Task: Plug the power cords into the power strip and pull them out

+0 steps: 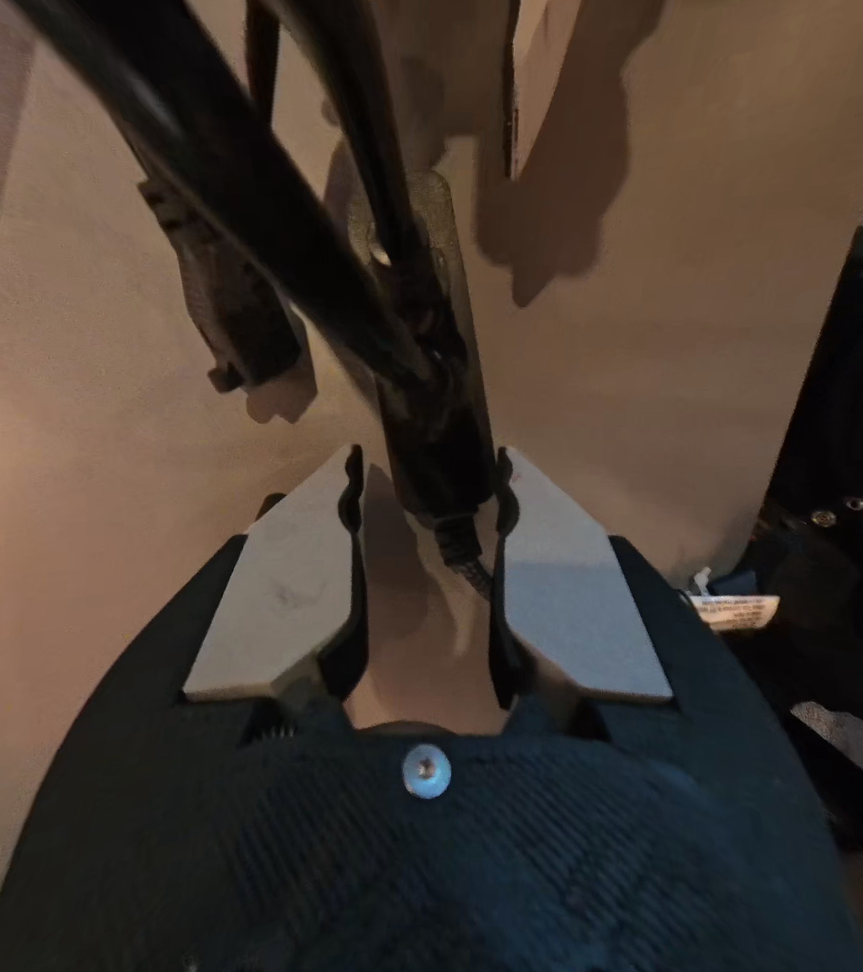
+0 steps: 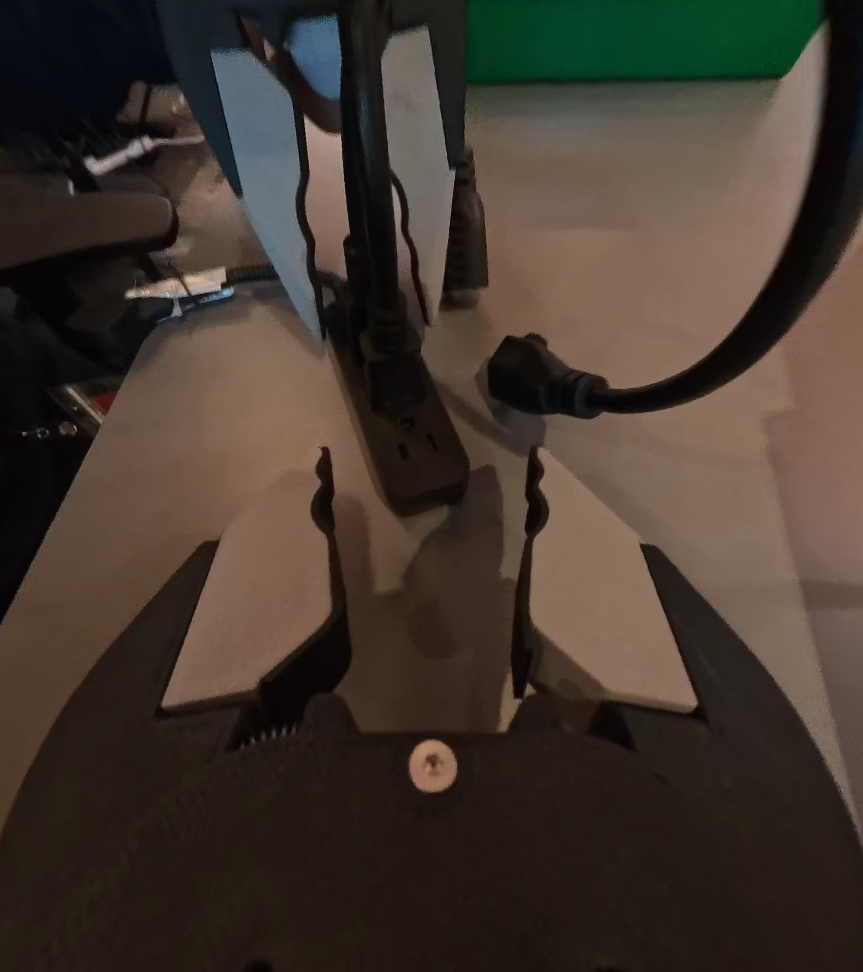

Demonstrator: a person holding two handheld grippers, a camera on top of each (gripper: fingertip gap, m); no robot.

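Observation:
A black power strip [image 2: 411, 457] lies on the pale table [image 2: 682, 526], running away from my right gripper. One black plug [image 2: 392, 378] sits in it, its cord going up. A second black plug [image 2: 534, 378] lies loose on the table to the right of the strip, its thick cord [image 2: 813, 263] arcing up. My right gripper [image 2: 429, 473] is open and empty, just short of the strip's near end. My left gripper [image 1: 429, 473] straddles the strip's other end [image 1: 440, 447]: the right pad [image 1: 505, 494] is against it, the left pad [image 1: 350, 494] stands clear. The loose plug also shows in the left wrist view [image 1: 245, 326].
A green box [image 2: 629, 42] stands at the back of the table. Dark chair parts and clutter [image 2: 50, 226] lie past the table's left edge. In the left wrist view, dark equipment [image 1: 840, 526] stands off the table's right edge. The strip's own cord [image 1: 463, 557] runs back between my left fingers. The left gripper's tips are roughly 9 centimetres from the right gripper's.

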